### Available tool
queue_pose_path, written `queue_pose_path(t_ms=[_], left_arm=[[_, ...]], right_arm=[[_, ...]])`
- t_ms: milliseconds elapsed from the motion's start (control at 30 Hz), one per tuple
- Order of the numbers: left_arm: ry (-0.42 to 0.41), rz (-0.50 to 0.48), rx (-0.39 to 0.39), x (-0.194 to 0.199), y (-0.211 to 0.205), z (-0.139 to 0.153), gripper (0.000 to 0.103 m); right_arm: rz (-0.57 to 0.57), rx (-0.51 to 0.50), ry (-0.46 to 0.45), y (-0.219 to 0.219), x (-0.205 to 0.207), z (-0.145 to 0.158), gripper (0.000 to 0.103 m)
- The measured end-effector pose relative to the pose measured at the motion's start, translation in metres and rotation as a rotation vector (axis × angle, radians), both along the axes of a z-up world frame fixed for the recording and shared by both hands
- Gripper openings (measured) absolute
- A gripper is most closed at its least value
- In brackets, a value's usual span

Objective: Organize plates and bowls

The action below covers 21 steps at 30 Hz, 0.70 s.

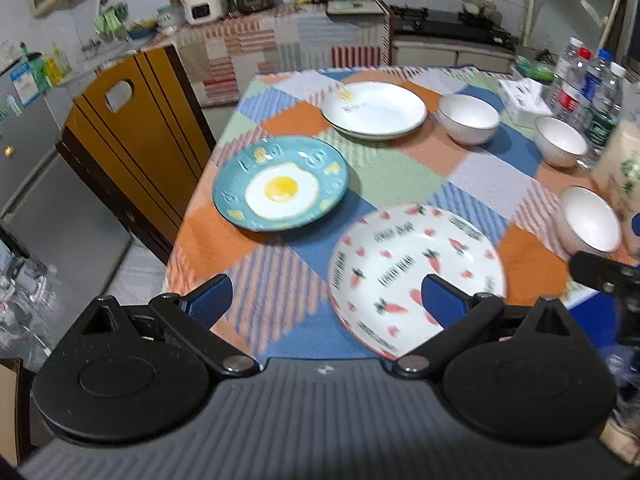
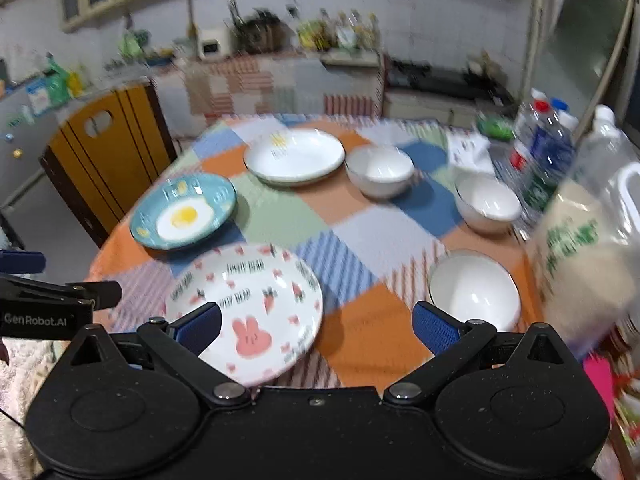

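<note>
Both grippers spread wide, empty: left gripper (image 1: 326, 300), right gripper (image 2: 318, 326). Carrot plate (image 1: 416, 276) nearest you on table (image 1: 384, 176). You approach rim low, clamp edge firmly, stack onto egg plate (image 1: 280, 184); nearest bowl (image 2: 474, 290) after.

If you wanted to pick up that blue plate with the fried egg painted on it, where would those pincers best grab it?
Probably by the rim. The egg plate lies flat and shallow on the tablecloth, so only its raised edge gives something to pinch. The near edge faces the open left tool, with bare cloth between them, so I would come in low from that side, one finger above the rim, one beneath.
</note>
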<state>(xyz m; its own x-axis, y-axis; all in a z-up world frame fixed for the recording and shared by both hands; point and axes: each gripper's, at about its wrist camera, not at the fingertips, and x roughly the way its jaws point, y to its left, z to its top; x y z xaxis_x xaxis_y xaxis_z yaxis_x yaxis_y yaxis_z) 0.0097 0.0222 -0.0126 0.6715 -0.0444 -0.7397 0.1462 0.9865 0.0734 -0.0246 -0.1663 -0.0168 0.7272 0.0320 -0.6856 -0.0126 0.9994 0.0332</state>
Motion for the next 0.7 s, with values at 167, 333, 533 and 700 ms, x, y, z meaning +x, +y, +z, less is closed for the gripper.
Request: queue_pose_path(t_ms=[167, 333, 533, 700], left_arm=[[-0.032, 0.002, 0.026, 0.021, 0.008, -0.026, 0.101], [0.031, -0.021, 0.002, 0.047, 0.013, -0.062, 0.101], [0.152, 0.001, -0.032, 0.068, 0.011, -0.097, 0.101], [0.250, 0.014, -0.048, 0.078, 0.014, -0.123, 0.095]], right_arm=[[0.084, 0.006, -0.034, -0.012, 0.023, -0.038, 0.100], [0.106, 0.020, 0.037, -0.009, 0.048, -0.078, 0.092], [0.101, 0.109, 0.119, -0.007, 0.070, -0.121, 0.081], [0.037, 0.192, 0.175, -0.015, 0.077, -0.143, 0.069]])
